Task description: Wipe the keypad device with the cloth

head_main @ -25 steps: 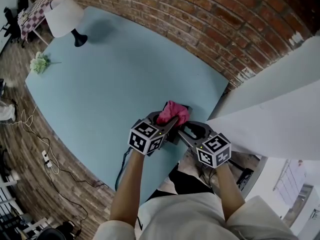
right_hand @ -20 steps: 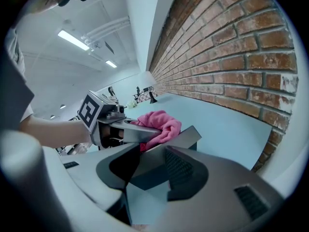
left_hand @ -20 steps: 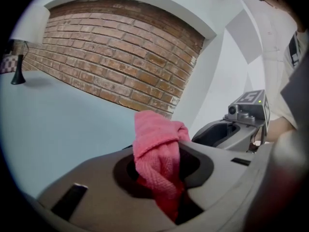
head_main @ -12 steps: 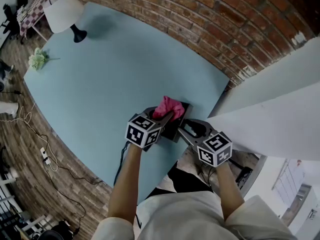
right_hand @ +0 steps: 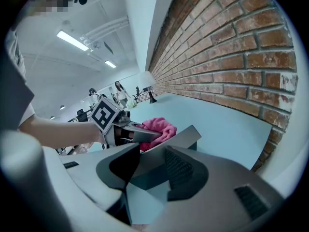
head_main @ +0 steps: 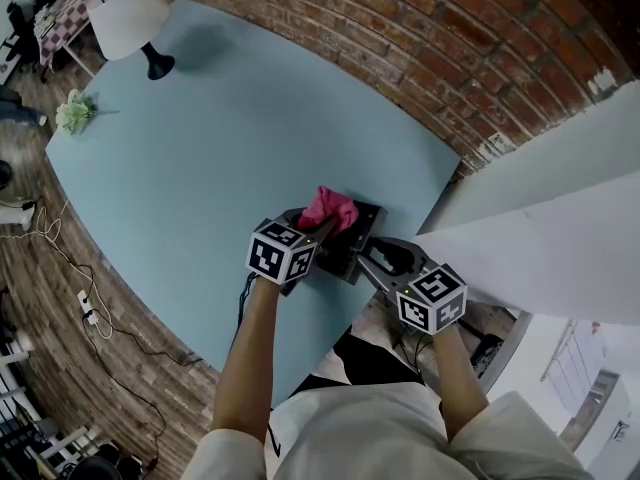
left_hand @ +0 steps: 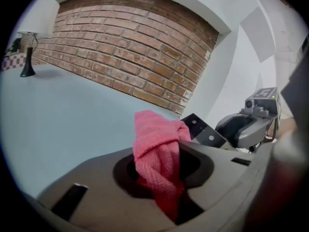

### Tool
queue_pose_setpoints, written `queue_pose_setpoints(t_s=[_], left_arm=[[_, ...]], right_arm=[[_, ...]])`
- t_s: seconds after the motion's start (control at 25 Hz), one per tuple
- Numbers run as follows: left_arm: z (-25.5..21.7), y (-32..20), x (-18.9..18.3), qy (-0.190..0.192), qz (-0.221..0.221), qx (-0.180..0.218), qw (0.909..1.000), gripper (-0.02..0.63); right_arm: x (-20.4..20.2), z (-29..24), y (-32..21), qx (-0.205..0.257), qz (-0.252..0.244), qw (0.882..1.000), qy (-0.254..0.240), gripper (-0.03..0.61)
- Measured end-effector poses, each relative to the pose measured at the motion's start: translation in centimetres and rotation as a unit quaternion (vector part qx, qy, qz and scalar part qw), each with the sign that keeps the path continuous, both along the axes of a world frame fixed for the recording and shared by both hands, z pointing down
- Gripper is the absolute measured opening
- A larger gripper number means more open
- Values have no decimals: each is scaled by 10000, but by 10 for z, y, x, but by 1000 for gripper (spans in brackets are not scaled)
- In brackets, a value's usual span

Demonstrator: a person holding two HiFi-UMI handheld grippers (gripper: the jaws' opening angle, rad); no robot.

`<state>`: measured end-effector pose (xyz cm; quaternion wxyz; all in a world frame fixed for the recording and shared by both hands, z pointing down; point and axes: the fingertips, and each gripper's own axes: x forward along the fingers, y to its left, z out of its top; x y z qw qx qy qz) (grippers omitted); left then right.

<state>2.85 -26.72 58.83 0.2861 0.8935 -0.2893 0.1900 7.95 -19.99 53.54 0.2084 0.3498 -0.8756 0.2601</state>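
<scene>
cloth [head_main: 329, 207] leftward, in left hand-held gripper [head_main: 322, 233]

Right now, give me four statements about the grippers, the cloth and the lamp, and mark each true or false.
1. The left gripper is shut on the pink cloth. True.
2. The cloth lies beside the lamp. False: it sits at the keypad device, across the table from the lamp.
3. The lamp stands at a far corner of the table. True.
4. The right gripper also grips the cloth. False: its jaws are on the keypad device's edge.
</scene>
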Motion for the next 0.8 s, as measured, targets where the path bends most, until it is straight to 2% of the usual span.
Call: queue_pose_setpoints(t_s=[0.36,0.8], left_arm=[[10,-6,-9,-111,-128,-115,9998,123],[24,-11,-23,-476,-446,-59,9979,123]], right_arm=[[1,-1,0,-10,-24,10000,14,194],[1,0,0,-5,35,10000,23,193]])
